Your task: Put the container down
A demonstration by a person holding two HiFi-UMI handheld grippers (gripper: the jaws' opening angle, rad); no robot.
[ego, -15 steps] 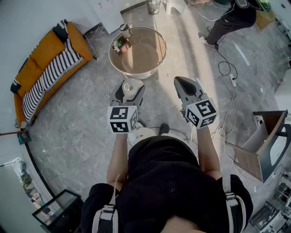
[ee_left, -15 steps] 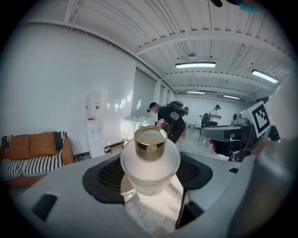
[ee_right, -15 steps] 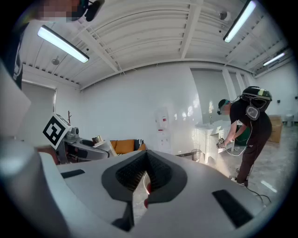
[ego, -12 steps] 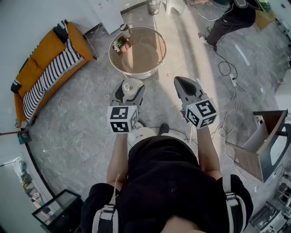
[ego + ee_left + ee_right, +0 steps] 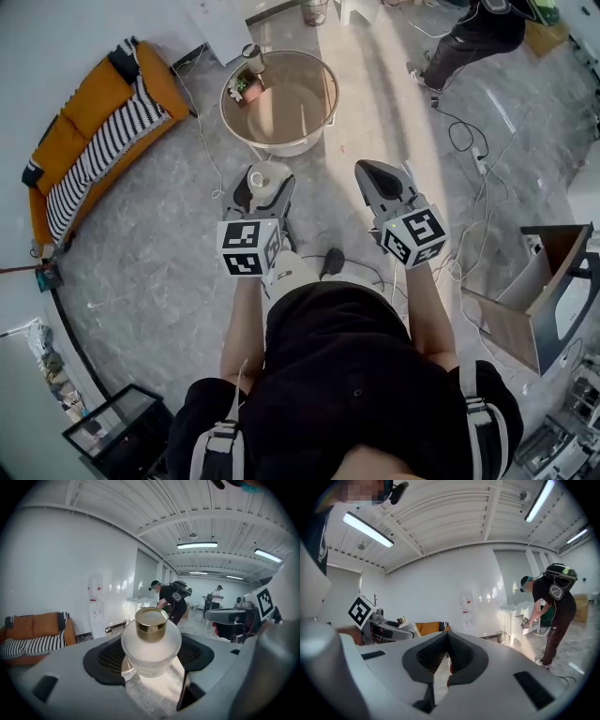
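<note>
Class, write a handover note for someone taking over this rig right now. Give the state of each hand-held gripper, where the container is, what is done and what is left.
Left hand-held gripper: closed on the container, a frosted white bottle with a gold cap, held upright in the air.
Right hand-held gripper: jaws together, empty.
Round table: ahead of both grippers, not yet reached.
Done: the container is in hand.
Left: carry it to a surface, probably the table, set it down and open the jaws.
</note>
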